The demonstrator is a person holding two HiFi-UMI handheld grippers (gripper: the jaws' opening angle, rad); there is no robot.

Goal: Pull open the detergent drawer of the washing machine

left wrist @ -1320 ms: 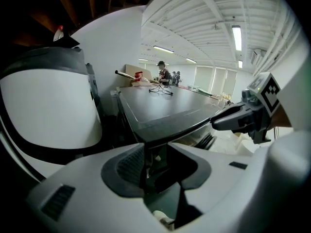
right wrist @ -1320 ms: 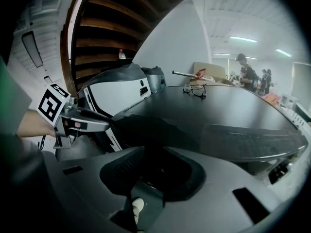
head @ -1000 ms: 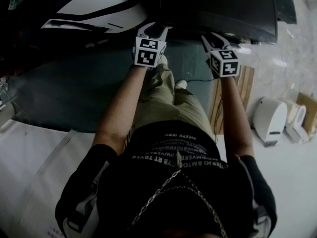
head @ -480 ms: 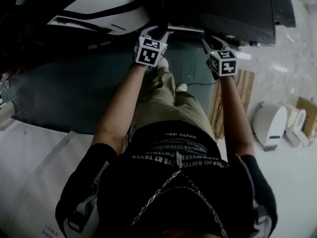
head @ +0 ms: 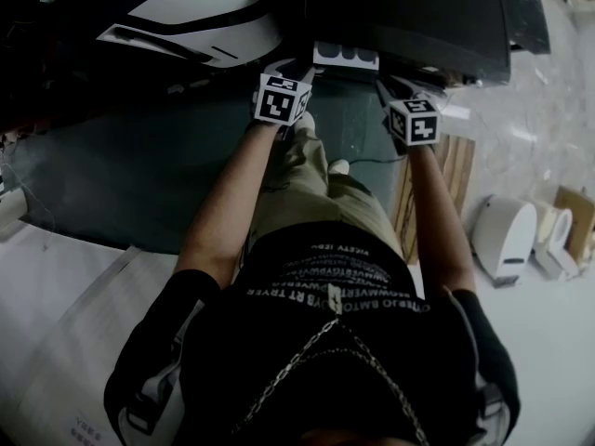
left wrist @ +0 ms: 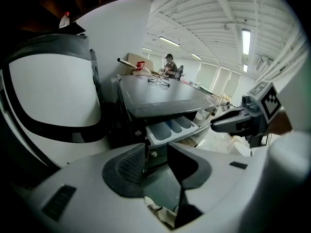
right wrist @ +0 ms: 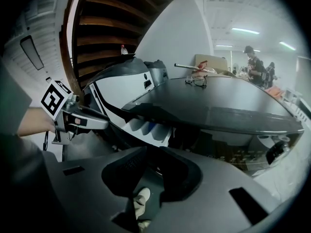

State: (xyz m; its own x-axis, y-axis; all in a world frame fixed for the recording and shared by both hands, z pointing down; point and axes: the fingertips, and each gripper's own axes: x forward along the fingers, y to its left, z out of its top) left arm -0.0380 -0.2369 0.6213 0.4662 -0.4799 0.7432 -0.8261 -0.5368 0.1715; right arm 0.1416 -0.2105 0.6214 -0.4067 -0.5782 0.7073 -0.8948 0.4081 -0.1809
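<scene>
The washing machine (head: 418, 17) has a dark flat top, and its white detergent drawer (head: 346, 56) sticks out from the front edge. The drawer's compartments show in the left gripper view (left wrist: 171, 129) and in the right gripper view (right wrist: 146, 129). My left gripper (head: 286, 67) hovers just left of the drawer. Its jaws (left wrist: 156, 152) stand a narrow gap apart, below the drawer, with nothing between them. My right gripper (head: 390, 84) is just right of the drawer. Its jaws (right wrist: 153, 154) are also slightly apart and hold nothing.
A white rounded machine (head: 195, 7) with black trim stands left of the washer. A dark mat (head: 121, 175) covers the floor in front. A wooden pallet (head: 456, 165) and a white appliance (head: 502, 235) are at the right. Glasses (left wrist: 159, 81) lie on the washer top.
The white drawer has slid out from under the washer's top; a second ago it did not show. Both grippers have shifted slightly toward the machine.
</scene>
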